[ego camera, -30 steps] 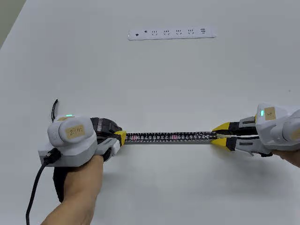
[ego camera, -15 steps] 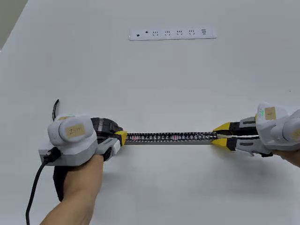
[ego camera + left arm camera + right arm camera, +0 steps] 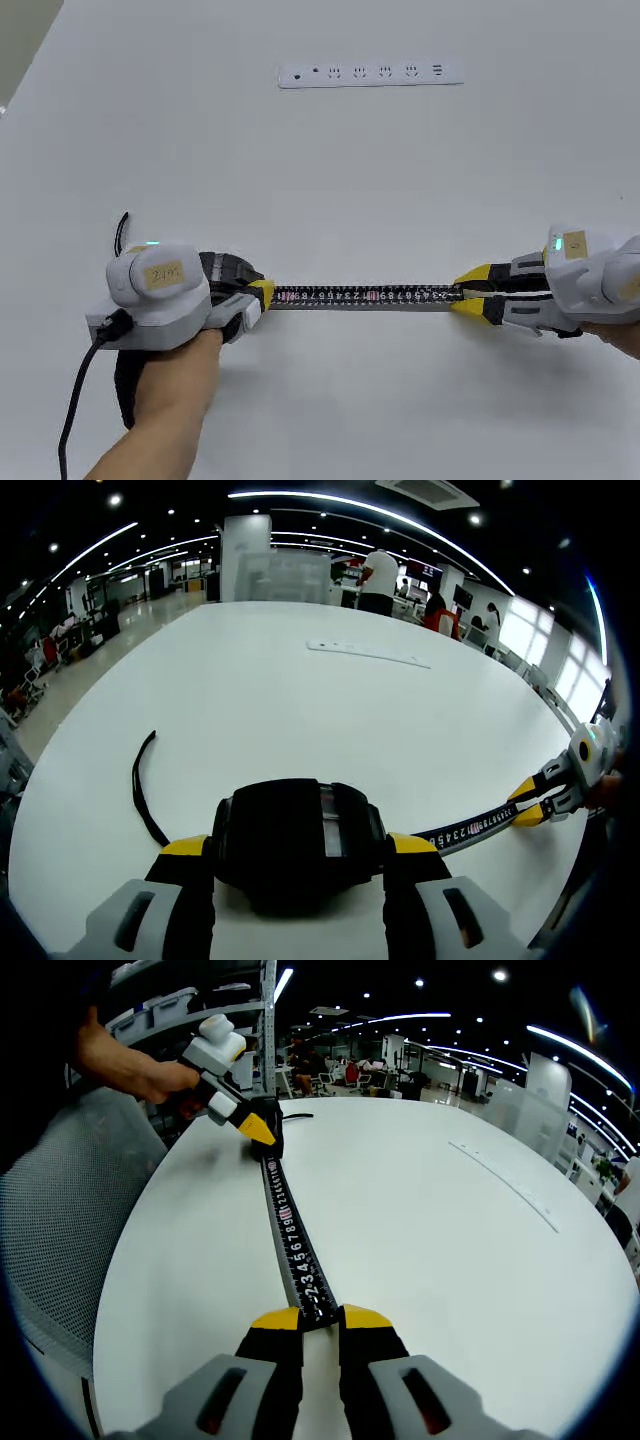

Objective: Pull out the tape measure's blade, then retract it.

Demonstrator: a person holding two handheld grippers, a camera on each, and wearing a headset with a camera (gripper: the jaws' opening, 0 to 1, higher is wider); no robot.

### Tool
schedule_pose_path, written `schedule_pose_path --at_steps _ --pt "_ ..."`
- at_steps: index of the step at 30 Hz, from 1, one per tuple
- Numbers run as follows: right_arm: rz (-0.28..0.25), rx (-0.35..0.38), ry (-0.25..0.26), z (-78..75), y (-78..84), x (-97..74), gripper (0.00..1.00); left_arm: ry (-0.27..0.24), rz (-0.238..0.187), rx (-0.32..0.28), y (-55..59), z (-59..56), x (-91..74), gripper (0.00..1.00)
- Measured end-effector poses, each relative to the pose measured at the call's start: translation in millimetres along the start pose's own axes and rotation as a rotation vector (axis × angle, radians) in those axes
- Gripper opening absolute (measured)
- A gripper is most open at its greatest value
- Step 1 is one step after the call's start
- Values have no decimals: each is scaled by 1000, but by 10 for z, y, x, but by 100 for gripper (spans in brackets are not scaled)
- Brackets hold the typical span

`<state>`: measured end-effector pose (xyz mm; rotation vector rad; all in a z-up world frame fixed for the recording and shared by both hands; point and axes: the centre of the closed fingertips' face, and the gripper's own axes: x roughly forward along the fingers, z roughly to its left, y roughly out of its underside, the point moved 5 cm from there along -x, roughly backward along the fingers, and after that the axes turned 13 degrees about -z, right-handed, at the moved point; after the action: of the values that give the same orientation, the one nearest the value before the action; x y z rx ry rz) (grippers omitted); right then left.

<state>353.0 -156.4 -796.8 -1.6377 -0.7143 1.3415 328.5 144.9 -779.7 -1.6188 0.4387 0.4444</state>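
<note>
Left tongs [image 3: 300, 846] clamping case [image 3: 300, 815] (right [image 3: 320, 1317]: blade [image 3: 295, 1250])

One tape measure [image 3: 226, 272]; two grippers, the left gripper [image 3: 256, 300] and the right gripper [image 3: 463, 293]; one power strip [image 3: 370, 73] at twelve o'clock; one table [image 3: 400, 180].

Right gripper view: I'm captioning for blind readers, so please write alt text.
The right hand-held gripper pinches the end of a tape measure blade, stretched across a white table to its black case in the left hand-held gripper.
</note>
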Motion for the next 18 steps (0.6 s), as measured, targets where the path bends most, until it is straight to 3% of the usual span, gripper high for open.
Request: schedule_pose_path --at_steps 8,18 --pt "2 -4 0 3 -12 5 11 -12 -13 -46 -37 20 -2 65" --pt "8 -5 -1 17 -20 11 11 -19 2 -45 -31 21 -4 63"
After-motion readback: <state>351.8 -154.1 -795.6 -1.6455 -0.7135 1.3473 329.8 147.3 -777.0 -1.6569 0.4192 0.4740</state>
